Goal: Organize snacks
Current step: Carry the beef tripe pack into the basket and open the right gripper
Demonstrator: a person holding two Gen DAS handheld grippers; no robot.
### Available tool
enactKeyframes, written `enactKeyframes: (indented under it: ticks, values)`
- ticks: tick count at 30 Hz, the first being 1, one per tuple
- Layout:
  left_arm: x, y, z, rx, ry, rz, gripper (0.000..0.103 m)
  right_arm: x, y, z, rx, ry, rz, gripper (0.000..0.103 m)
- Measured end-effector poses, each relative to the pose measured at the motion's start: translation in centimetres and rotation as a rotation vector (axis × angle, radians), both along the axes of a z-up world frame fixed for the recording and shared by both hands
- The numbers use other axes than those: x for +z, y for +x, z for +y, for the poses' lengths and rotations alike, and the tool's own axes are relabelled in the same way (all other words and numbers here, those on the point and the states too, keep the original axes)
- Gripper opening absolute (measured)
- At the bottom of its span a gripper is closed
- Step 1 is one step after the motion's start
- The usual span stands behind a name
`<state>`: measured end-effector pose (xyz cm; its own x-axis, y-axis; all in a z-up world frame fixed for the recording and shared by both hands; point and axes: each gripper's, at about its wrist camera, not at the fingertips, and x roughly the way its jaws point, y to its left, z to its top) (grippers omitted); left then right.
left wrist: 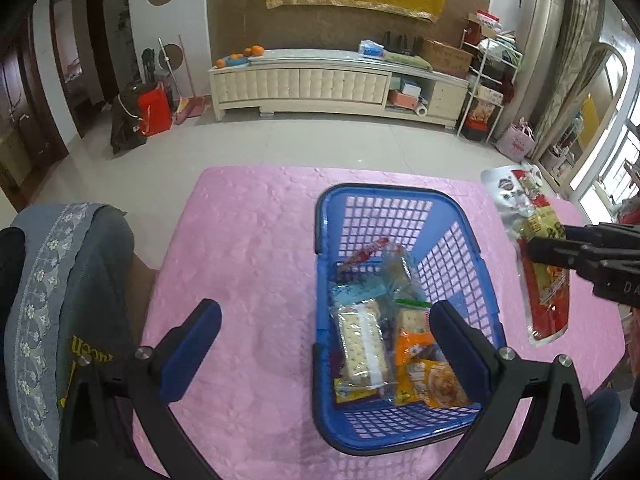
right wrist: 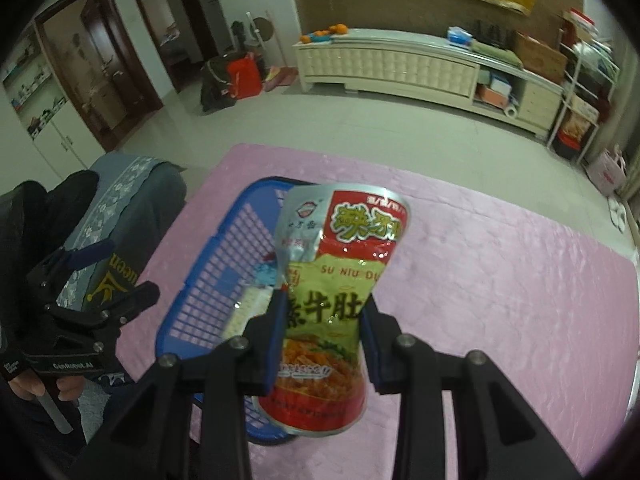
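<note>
A blue plastic basket stands on the pink table and holds several snack packs, among them cracker packs and orange packets. My left gripper hovers open over the basket's near-left part, with nothing between its fingers. To the right of the basket, my right gripper is shut on a red, green and silver snack pouch held above the table. In the right wrist view the pouch stands upright, pinched at its middle by the right gripper, with the basket behind it on the left and the left gripper beyond.
The pink cloth covers the table. A chair draped in grey-blue embroidered fabric stands at the table's left edge. A person's hand holds the left gripper's handle. A long cream cabinet stands far across the floor.
</note>
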<state>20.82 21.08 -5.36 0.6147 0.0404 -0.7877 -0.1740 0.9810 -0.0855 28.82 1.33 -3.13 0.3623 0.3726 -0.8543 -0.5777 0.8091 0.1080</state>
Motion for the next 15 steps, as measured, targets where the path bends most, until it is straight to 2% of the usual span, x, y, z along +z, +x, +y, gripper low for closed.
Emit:
enactKeyframes:
  ticks: [8,15]
  values:
    - [-1.6,0.5,2.4,0.023,-0.003,0.022,0.103,-2.4,0.9,4.1,0.052,-0.044,0.034,0.040]
    - [-3.1,1.7,3.8,0.028,-0.013,0.045,0.103,-5.7,2.7,6.0,0.048,-0.086,0.084,0.040]
